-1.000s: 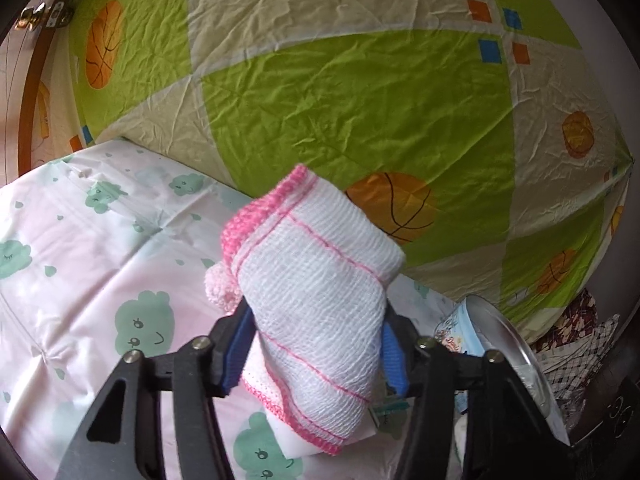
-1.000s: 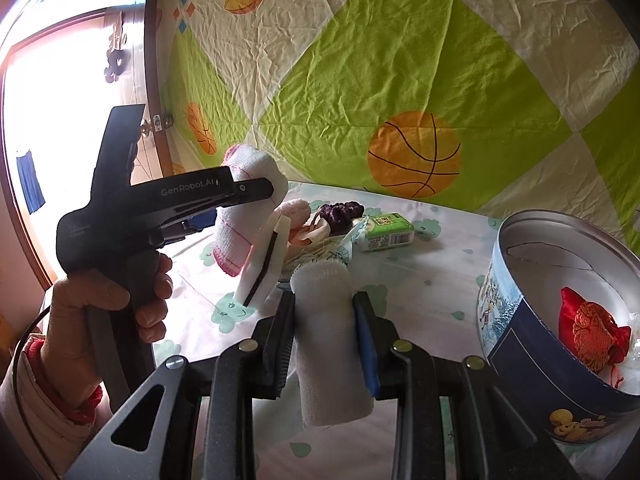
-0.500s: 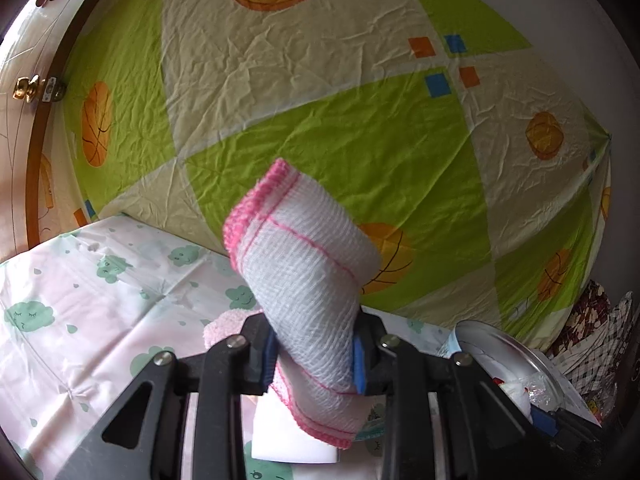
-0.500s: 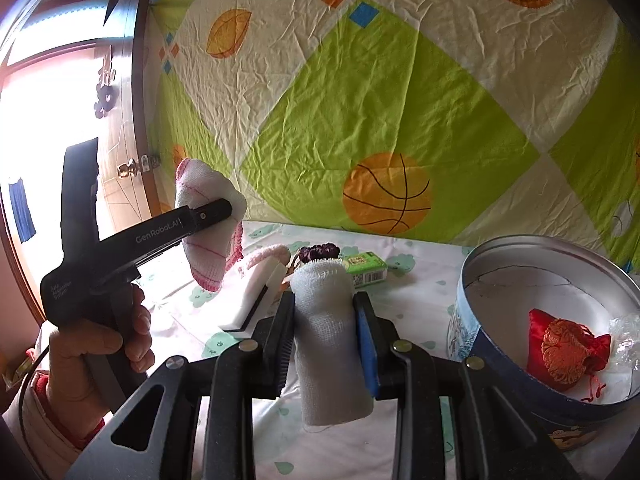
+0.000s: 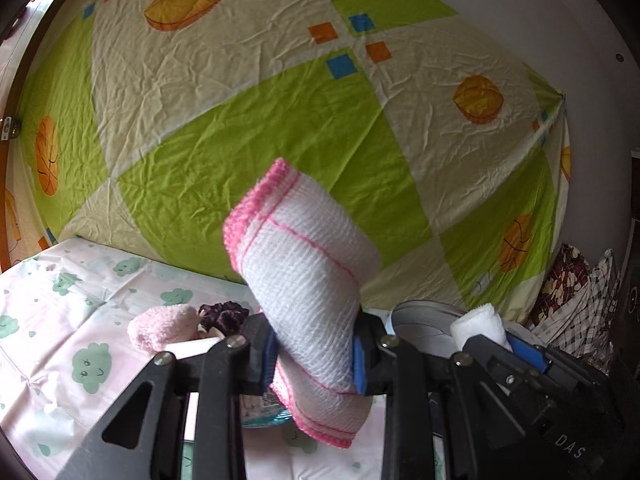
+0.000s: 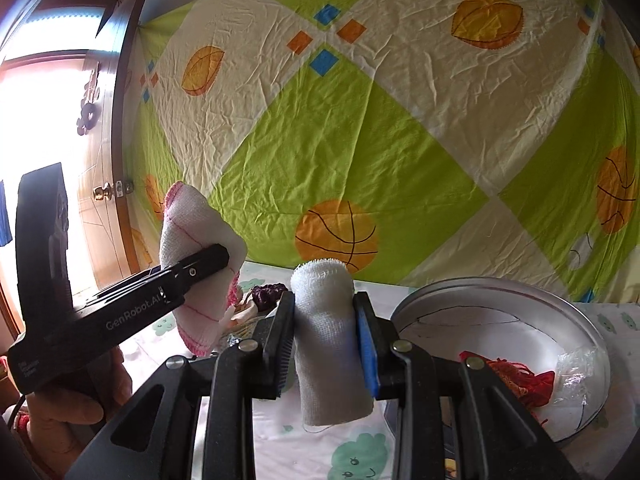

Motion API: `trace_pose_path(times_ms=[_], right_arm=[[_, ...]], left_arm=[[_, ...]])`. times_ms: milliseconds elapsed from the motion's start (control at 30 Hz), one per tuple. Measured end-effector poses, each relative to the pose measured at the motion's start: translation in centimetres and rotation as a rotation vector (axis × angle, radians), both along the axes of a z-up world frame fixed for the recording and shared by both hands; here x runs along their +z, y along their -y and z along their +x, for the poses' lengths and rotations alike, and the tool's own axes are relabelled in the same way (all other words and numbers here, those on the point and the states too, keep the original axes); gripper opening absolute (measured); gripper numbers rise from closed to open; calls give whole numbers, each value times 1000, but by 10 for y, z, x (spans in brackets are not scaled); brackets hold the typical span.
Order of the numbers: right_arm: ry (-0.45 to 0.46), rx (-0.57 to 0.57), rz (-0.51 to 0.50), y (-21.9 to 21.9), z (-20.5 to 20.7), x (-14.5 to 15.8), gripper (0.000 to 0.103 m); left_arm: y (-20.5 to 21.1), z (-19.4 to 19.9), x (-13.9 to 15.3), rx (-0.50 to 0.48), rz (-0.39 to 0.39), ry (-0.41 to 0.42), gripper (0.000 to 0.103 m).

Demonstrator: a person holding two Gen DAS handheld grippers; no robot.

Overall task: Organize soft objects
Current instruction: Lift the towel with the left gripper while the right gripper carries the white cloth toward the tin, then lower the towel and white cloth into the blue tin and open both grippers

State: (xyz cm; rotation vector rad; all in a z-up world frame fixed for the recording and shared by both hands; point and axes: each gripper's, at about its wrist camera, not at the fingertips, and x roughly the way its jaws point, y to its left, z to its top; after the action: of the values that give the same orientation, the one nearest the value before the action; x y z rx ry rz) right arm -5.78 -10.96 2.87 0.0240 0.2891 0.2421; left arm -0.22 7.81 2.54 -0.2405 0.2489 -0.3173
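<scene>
1. We face a big sheet hung as a backdrop, in green and cream diamonds printed with orange balls and leaves.
2. Below it lies the table cloth, pale pink with green cloud faces.
3. At the far left of the right wrist view stands a wooden door with a brass knob, bright light beside it.
4. A round tin sits on the cloth at the right, open side up; inside we see a red pouch and a bit of clear wrap.
5. Our left gripper is clamped on a folded white cloth with pink edging, which sticks up above the fingers and hangs out below them, clear of the table. From the right wrist view that gripper shows side-on at left, with the hand on its grip.
6. Our right gripper is clamped on a white gauze roll, held upright between the pads just left of the tin.
7. A pink fluffy sock lies on the cloth behind the left gripper, with a dark purple scrunchie touching its right side.
8. Other small things lie under the left gripper; we cannot tell what they are.
</scene>
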Motion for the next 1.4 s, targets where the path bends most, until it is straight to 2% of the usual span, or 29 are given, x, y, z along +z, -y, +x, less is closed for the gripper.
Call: trace_pose_path(times_ms=[100, 700, 933, 1400], right_arm=[[17, -20, -10, 10, -1, 3, 31], [57, -222, 106, 128, 1, 20, 31], [64, -285, 75, 155, 3, 20, 31], [12, -394, 44, 204, 19, 4, 31]], left_arm=[[15, -2, 0, -29, 2, -5, 27], [111, -8, 11, -188, 73, 2, 27], [140, -5, 10, -233, 106, -12, 27], [188, 20, 5, -265, 131, -61, 27]])
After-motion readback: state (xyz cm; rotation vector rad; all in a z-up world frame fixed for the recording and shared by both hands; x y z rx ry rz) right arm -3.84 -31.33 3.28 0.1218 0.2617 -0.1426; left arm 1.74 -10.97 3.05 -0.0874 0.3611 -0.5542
